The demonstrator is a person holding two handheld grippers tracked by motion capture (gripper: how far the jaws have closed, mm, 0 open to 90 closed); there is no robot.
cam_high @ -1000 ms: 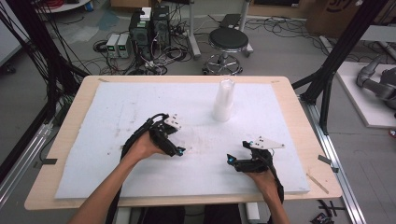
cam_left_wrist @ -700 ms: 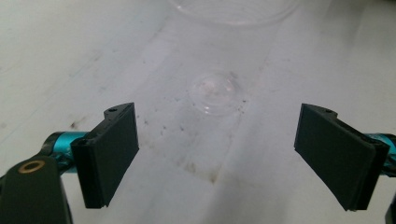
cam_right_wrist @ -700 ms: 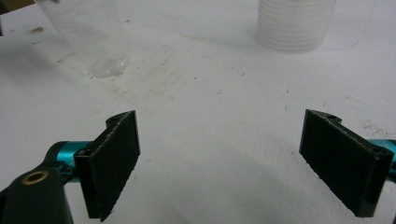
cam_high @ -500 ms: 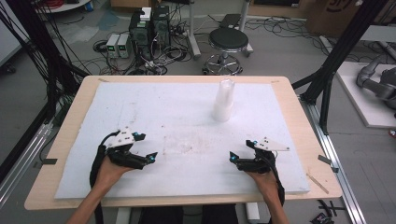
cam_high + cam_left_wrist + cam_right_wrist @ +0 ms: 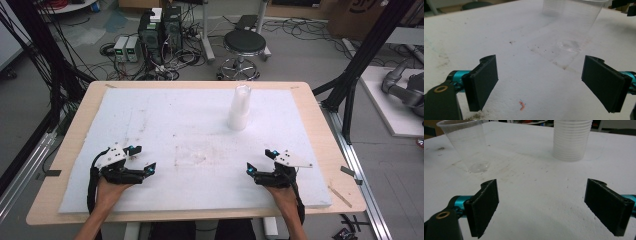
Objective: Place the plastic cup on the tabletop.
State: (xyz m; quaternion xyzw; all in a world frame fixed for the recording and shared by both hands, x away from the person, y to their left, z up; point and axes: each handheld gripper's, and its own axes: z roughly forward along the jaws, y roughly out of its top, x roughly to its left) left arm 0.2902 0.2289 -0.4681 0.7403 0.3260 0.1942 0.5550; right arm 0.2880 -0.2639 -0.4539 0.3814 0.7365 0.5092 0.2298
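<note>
both the left gripper (image 5: 150, 167) and the right gripper (image 5: 250, 170) rest low on the near counter (image 5: 200, 125) with jaws released and empty, a single clear cup (image 5: 467, 145) standing between them and a cup stack (image 5: 240, 107) farther back.

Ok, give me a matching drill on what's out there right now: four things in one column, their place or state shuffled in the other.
Things:
1. stack of cups
2. single clear cup
3. left claw
4. stool

Places or states:
a. on the floor beyond the table
b. open and empty, at the near left of the white mat
c. standing alone, mouth up, mid-mat
d. nested together, toward the mat's far side

Pairs: 1-d, 2-c, 3-b, 4-a.
</note>
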